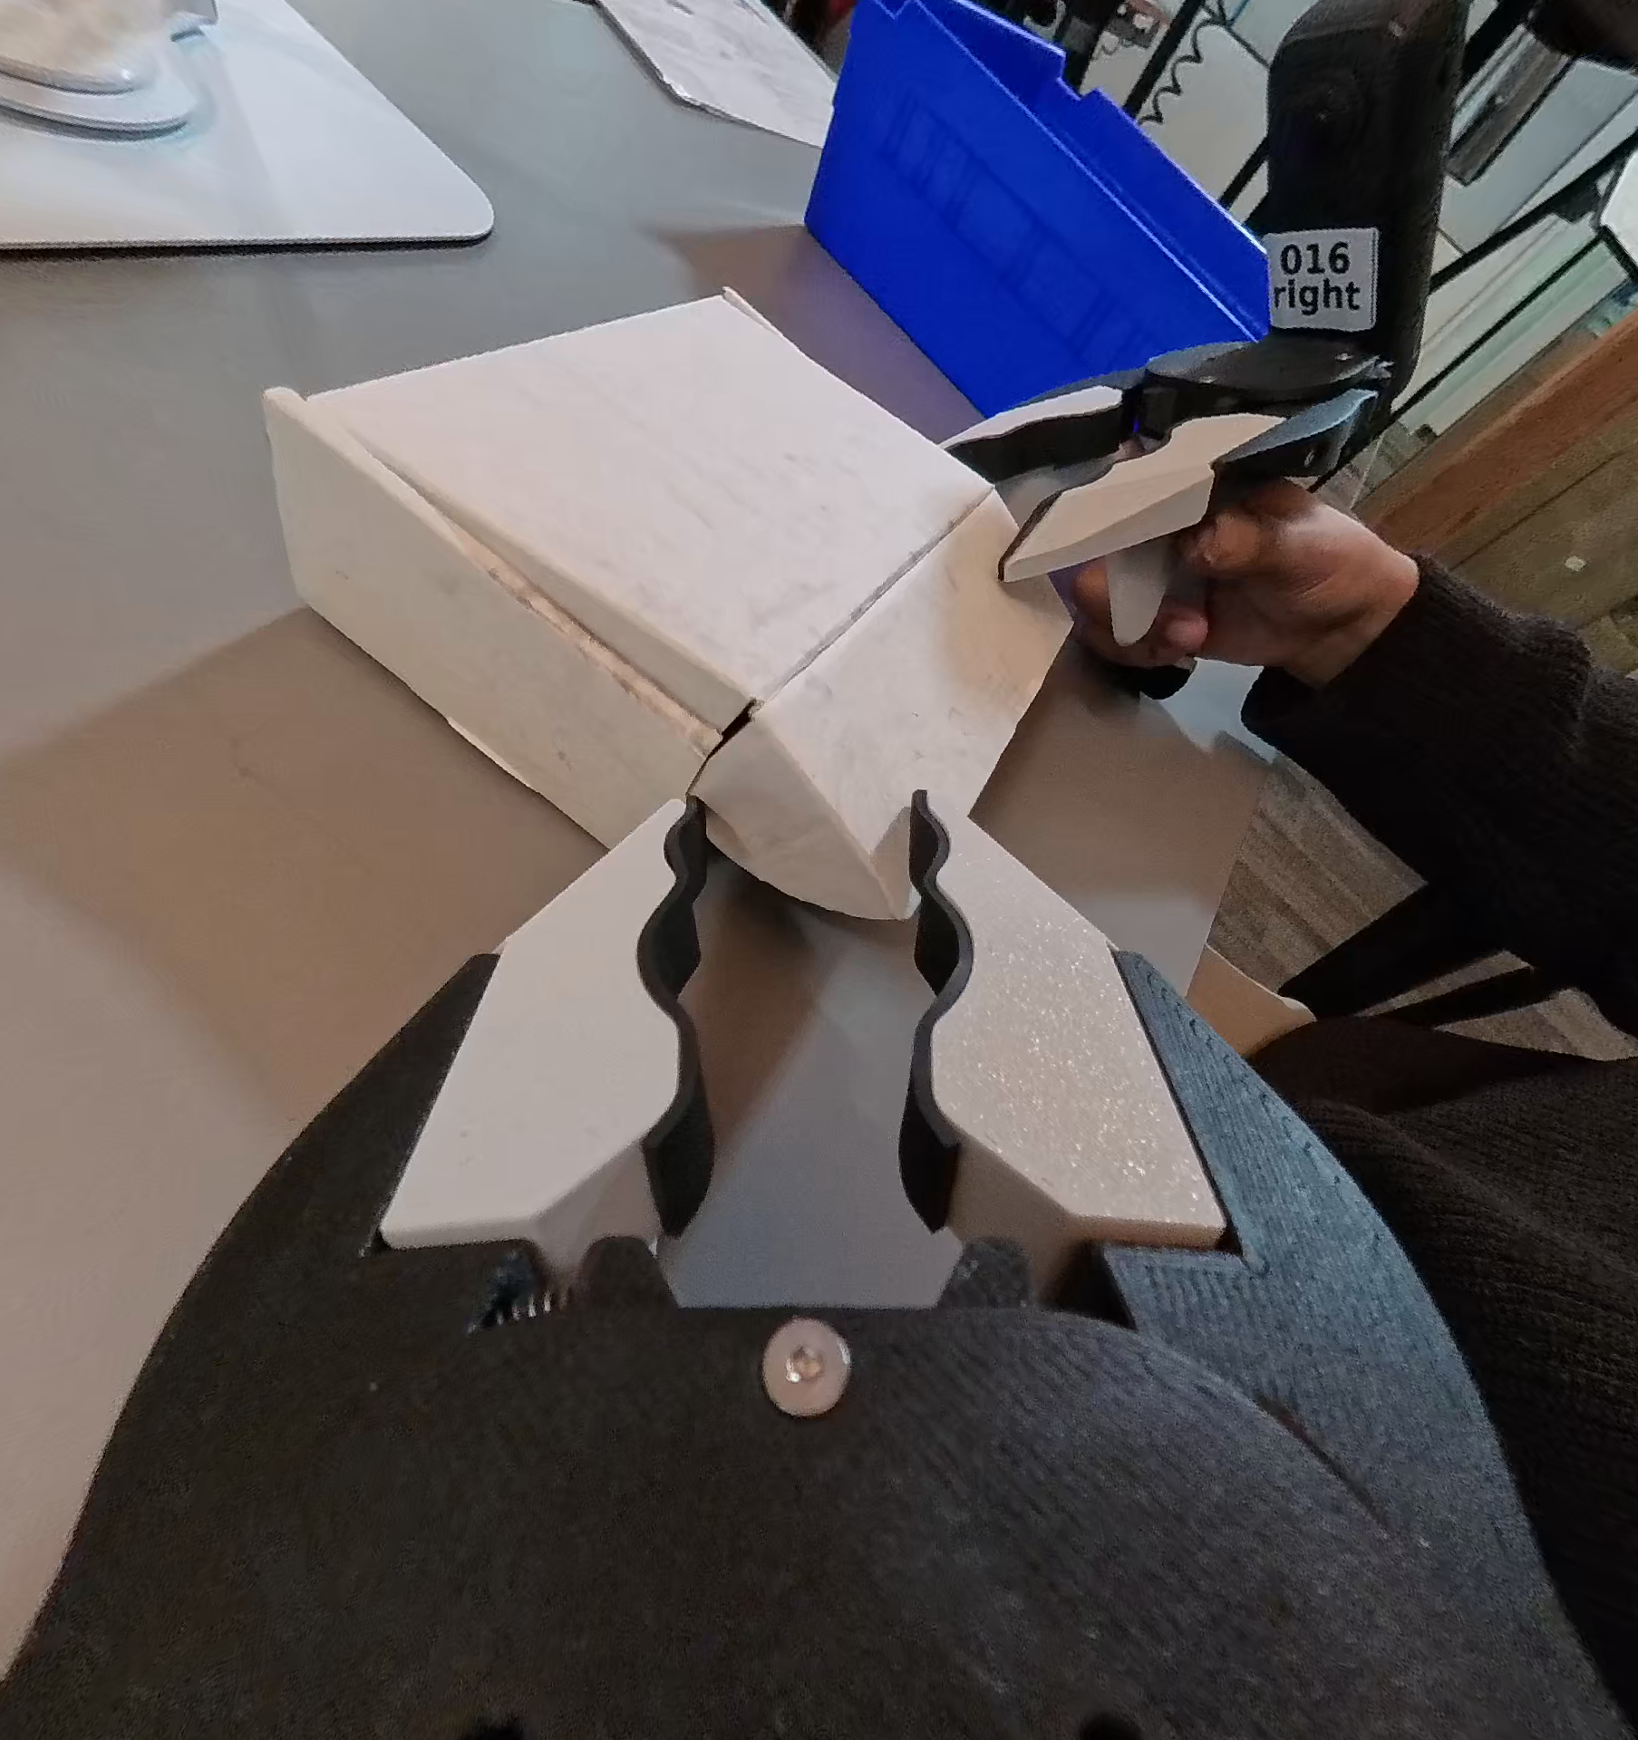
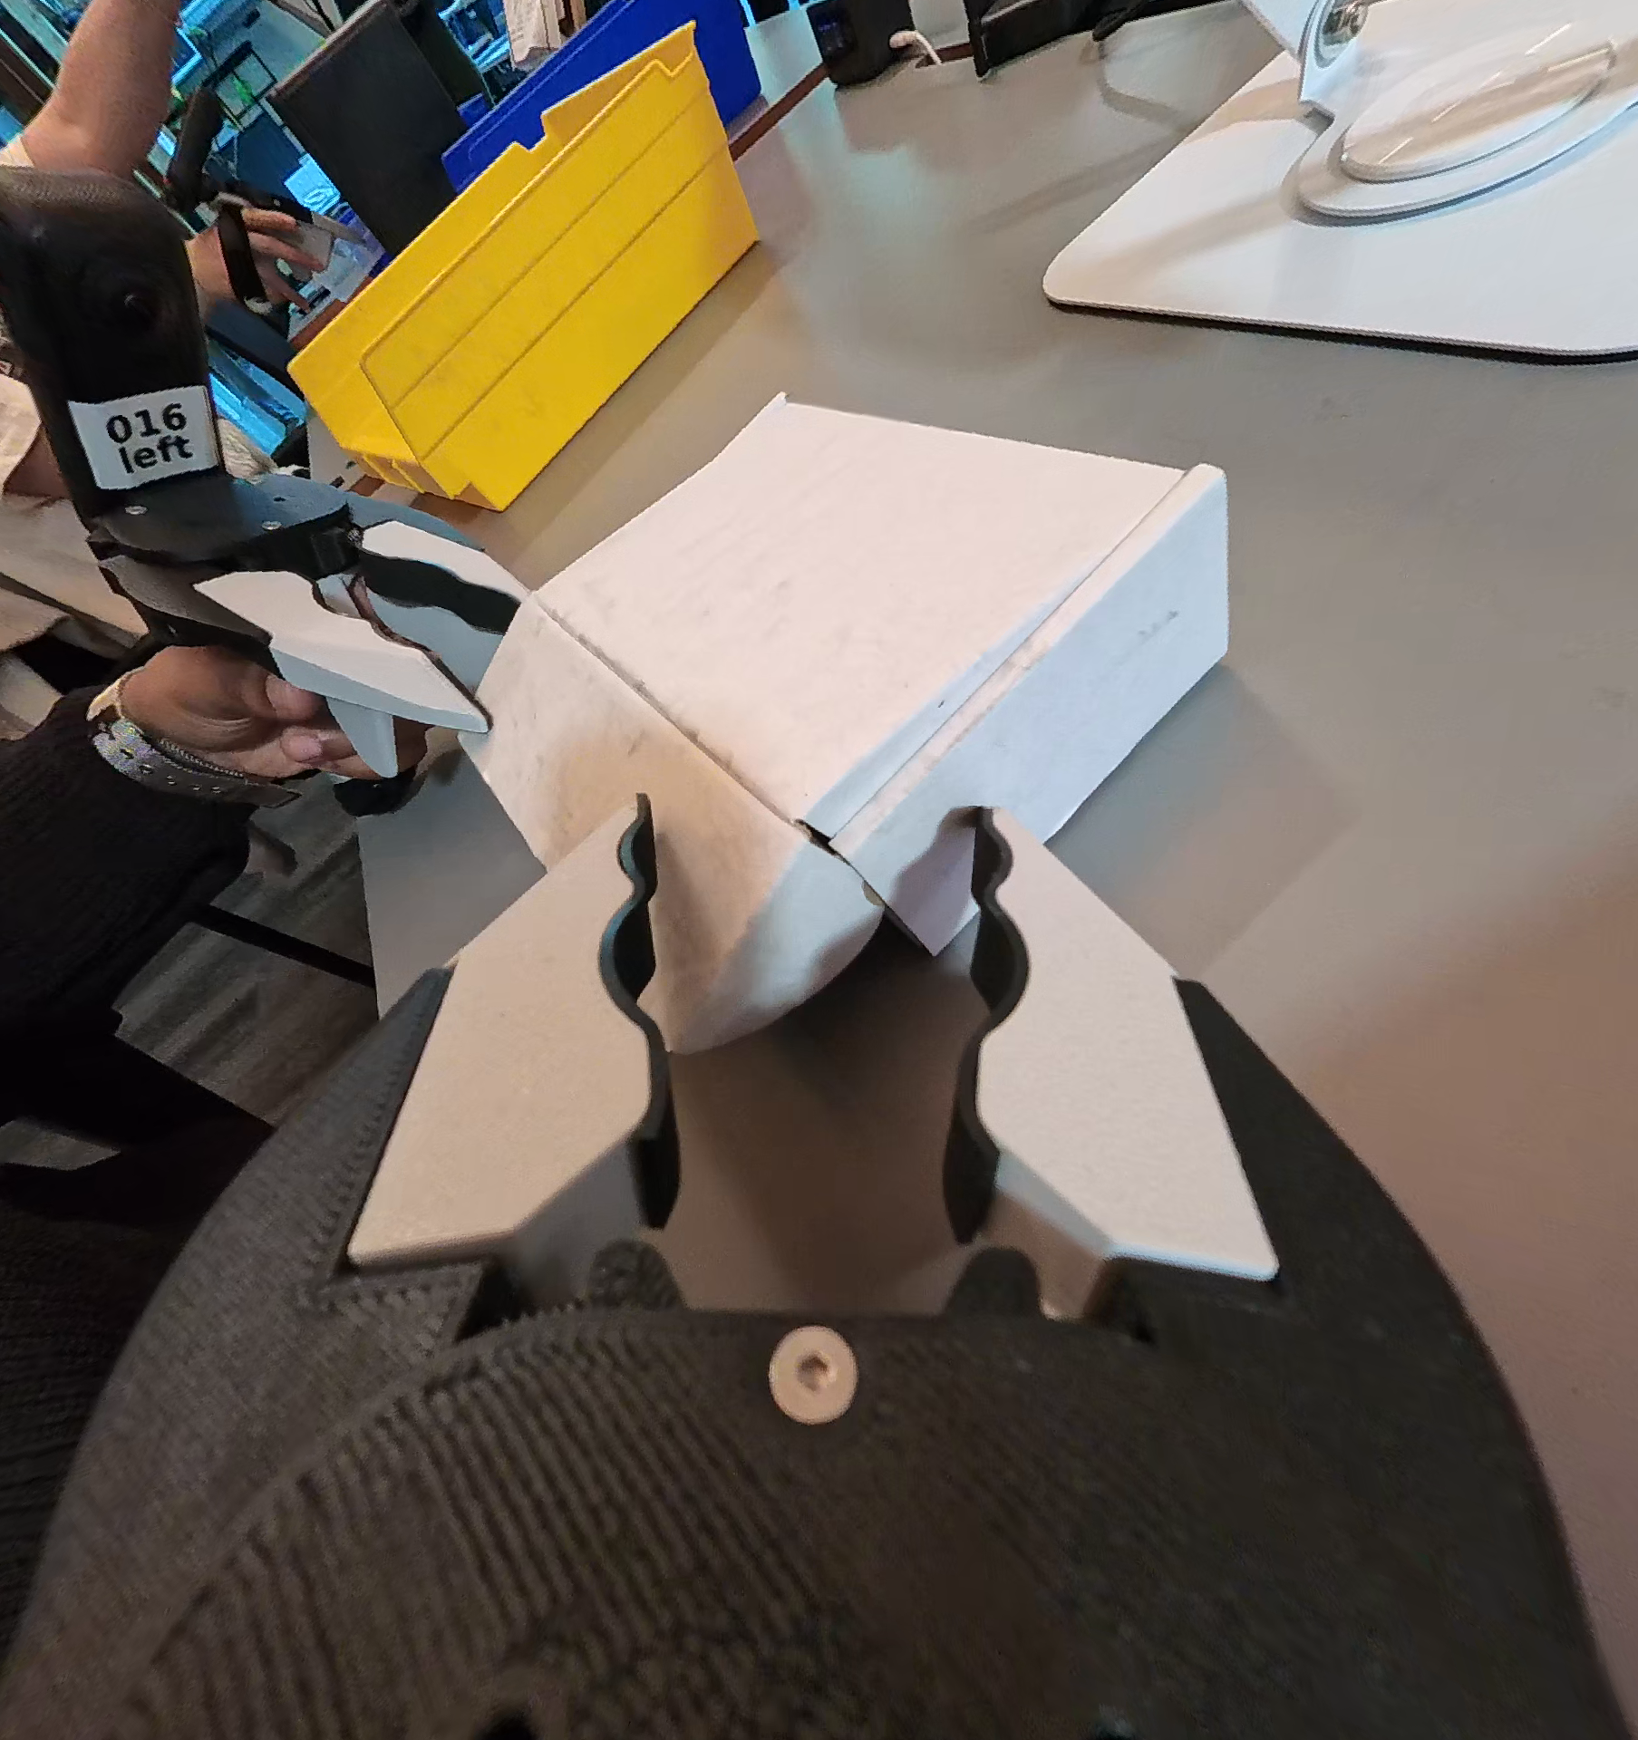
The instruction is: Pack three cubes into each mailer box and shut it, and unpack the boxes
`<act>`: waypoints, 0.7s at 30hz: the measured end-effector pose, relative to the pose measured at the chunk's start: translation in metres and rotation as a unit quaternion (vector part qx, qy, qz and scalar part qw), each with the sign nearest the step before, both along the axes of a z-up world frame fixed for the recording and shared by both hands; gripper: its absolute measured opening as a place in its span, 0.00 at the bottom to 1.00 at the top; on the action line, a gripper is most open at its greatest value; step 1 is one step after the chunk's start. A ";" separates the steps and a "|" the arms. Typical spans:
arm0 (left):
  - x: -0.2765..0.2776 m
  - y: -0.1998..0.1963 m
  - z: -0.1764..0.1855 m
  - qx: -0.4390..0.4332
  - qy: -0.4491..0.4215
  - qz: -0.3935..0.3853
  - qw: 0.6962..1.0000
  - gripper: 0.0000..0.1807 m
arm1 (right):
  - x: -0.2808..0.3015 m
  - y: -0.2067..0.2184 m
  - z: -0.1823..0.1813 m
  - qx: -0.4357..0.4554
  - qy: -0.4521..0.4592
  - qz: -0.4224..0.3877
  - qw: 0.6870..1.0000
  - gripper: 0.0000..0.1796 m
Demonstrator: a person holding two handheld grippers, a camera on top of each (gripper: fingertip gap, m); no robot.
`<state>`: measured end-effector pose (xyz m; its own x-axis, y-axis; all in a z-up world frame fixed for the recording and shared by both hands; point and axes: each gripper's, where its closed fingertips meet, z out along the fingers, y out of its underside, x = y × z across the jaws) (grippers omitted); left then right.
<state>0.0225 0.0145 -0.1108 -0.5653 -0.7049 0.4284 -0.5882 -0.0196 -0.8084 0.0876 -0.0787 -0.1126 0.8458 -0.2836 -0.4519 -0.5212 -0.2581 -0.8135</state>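
Mailer box (image 1: 626, 527) flap corners sit right at the tips of both tools. In the left wrist view the left gripper (image 1: 801, 829) has its jaws apart, and the rounded ear of the front flap (image 1: 890, 716) reaches just between the fingertips without being pinched. The right wrist view shows the same on the other side: the right gripper (image 2: 810, 829) stands with jaws apart, the opposite rounded ear poking into the gap, and nothing clamped.

Moving outward, the white cardboard box lies on the grey table (image 1: 137, 847) near its front edge, its lid down but not flat. The front flap slopes out and down instead of being tucked into the front wall. No cubes are visible, so I cannot tell whether the box is filled.

Judging by the pose, the step in hand is working this flap, either tucking it home or pulling it free. To do it well, both tools should act evenly on the two ears so the flap does not twist or crease.

Farther off stand a blue bin (image 1: 1013, 188), a yellow bin (image 2: 532, 292) and a white monitor base (image 2: 1408, 207).
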 end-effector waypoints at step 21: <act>0.002 0.000 -0.004 -0.006 0.009 0.014 1.000 0.22 | 0.003 -0.001 -0.001 -0.002 0.001 -0.009 1.000 0.35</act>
<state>0.0245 0.0145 -0.1146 -0.5375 -0.7152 0.4468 -0.6026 -0.0449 -0.7968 0.0901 -0.0798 -0.1132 0.8398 -0.3010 -0.4518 -0.5268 -0.2512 -0.8120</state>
